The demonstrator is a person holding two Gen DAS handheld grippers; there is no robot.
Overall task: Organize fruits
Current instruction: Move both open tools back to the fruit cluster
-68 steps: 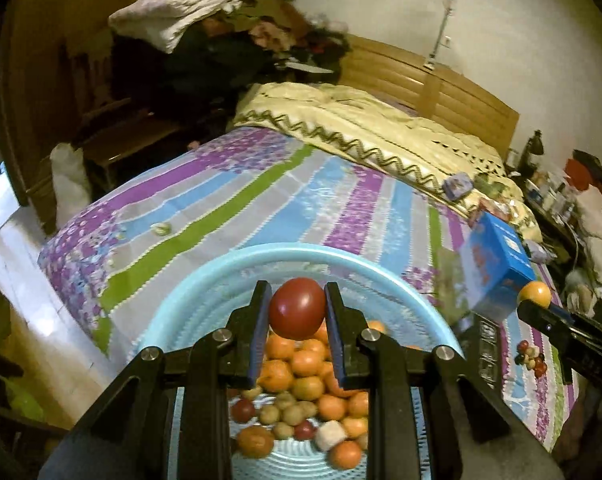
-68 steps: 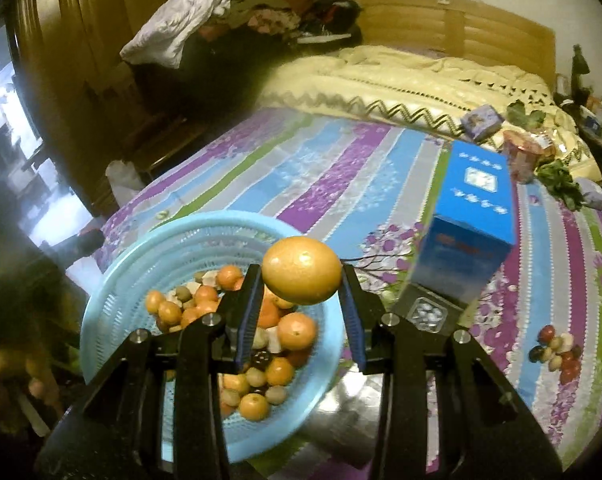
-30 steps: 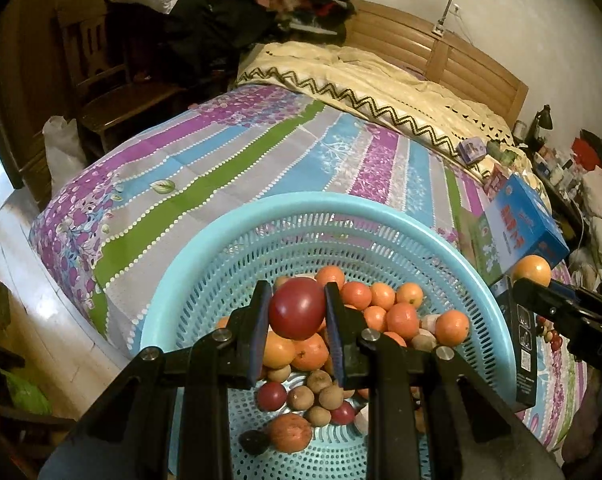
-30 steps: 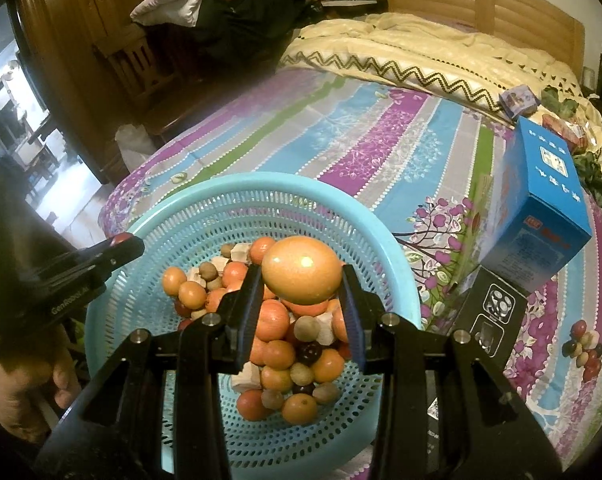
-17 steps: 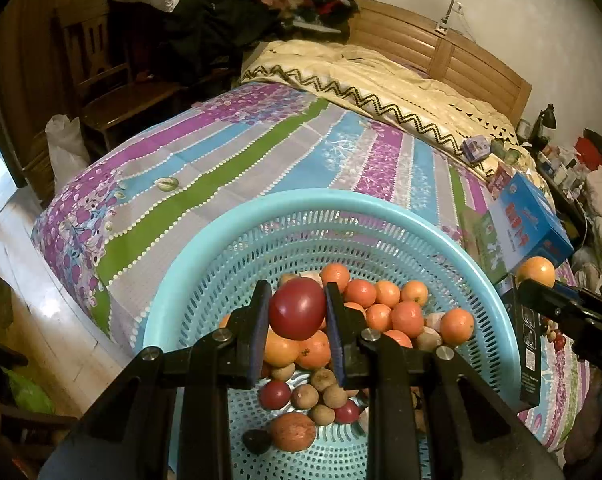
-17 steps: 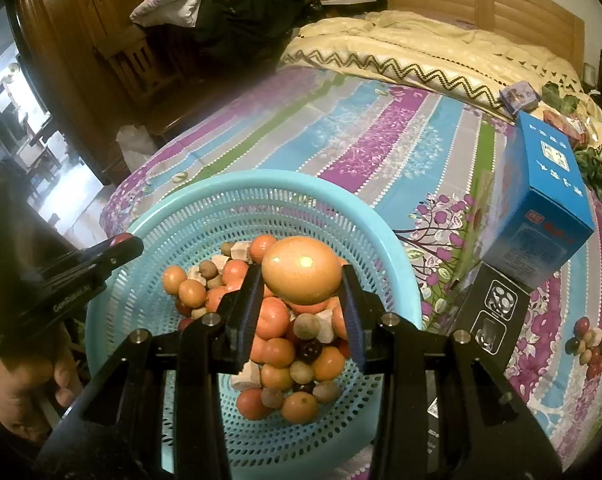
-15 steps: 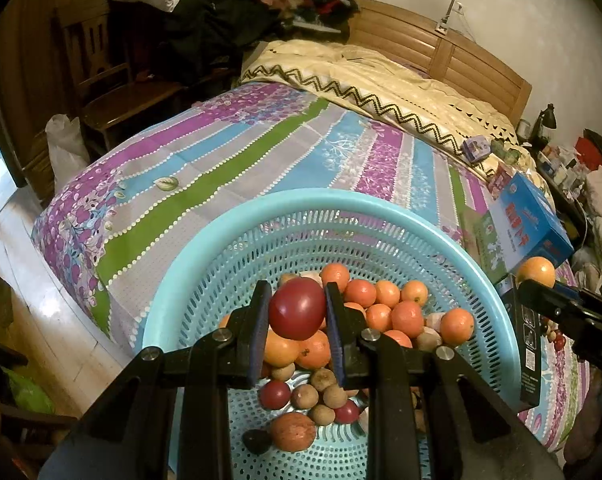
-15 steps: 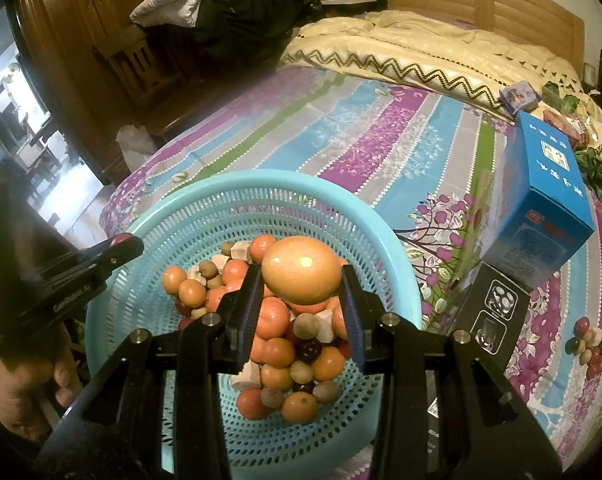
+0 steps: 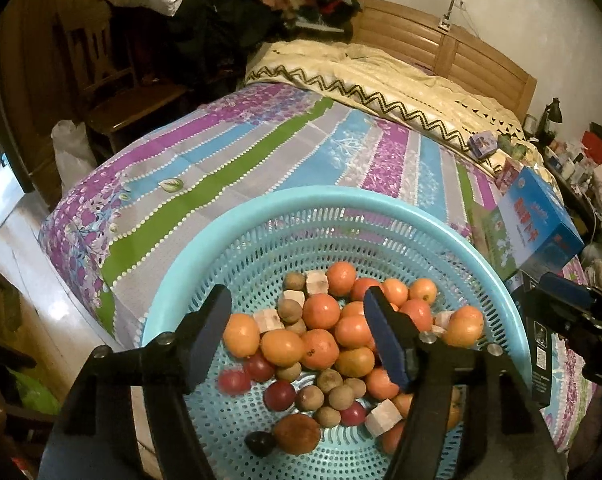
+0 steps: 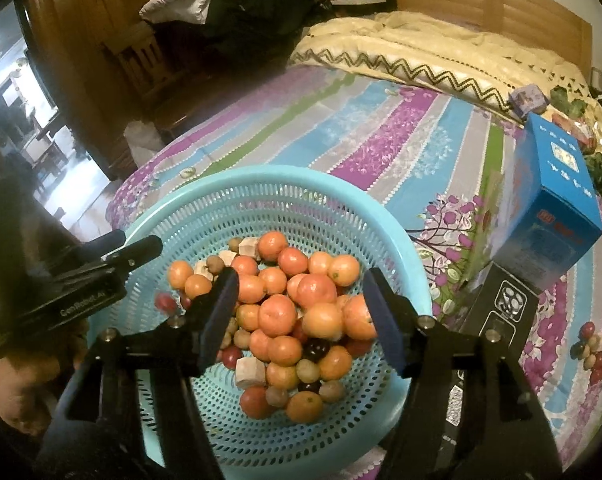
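A light blue perforated basket (image 9: 341, 208) (image 10: 285, 184) sits on the striped bed and holds several oranges, dark red plums, small brown fruits and pale cubes. My left gripper (image 9: 301, 336) is open and empty above the basket's near side. My right gripper (image 10: 301, 312) is open and empty above the pile of oranges (image 10: 293, 304). A blurred red plum (image 9: 234, 381) (image 10: 165, 301) lies at the left of the pile. A large orange (image 9: 465, 326) (image 10: 359, 316) lies at the pile's right edge. Each gripper shows at the edge of the other's view.
A blue carton (image 9: 541, 224) (image 10: 553, 208) stands on a black box (image 10: 497, 312) right of the basket. A small cluster of fruit (image 10: 591, 346) lies on the bedsheet at far right. A folded cream quilt (image 9: 381, 76) and wooden headboard are behind. Chairs and floor lie left of the bed.
Both grippers have opened. The dark red plum has left the left gripper and the large orange has left the right gripper; both are now in the basket.
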